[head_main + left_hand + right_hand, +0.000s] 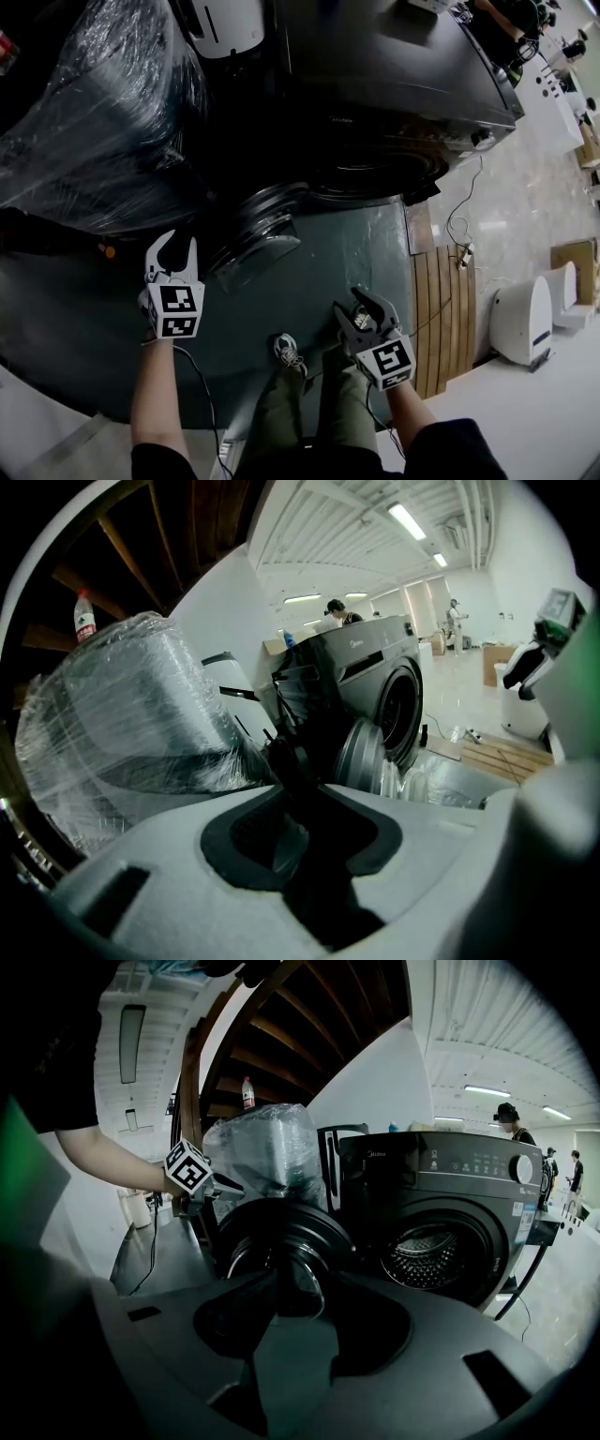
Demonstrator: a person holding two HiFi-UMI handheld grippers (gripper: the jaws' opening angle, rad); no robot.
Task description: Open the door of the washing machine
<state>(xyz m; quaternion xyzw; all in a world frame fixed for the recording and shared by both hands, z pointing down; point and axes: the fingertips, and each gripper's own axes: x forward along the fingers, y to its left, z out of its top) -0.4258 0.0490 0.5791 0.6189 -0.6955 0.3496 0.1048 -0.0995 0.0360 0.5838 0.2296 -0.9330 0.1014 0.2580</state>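
The dark front-loading washing machine (394, 84) stands at the top of the head view. Its round door (267, 225) is swung open to the left, leaving the drum opening (375, 173) exposed. My left gripper (174, 246) hovers just left of the door's edge, open, with nothing between its fingers. My right gripper (362, 302) is lower right, in front of the machine, open and empty. In the right gripper view the open door (281, 1232) fills the centre with the steel drum (427, 1255) to its right. The left gripper view shows the door (361, 757) edge-on beside the machine (375, 667).
A large bulk wrapped in clear plastic (103, 112) stands left of the machine. A grey-green mat (309, 291) covers the floor in front. Wooden slats (445, 309), a cable (464, 225) and a white device (525, 319) lie to the right. People (511, 1119) stand behind.
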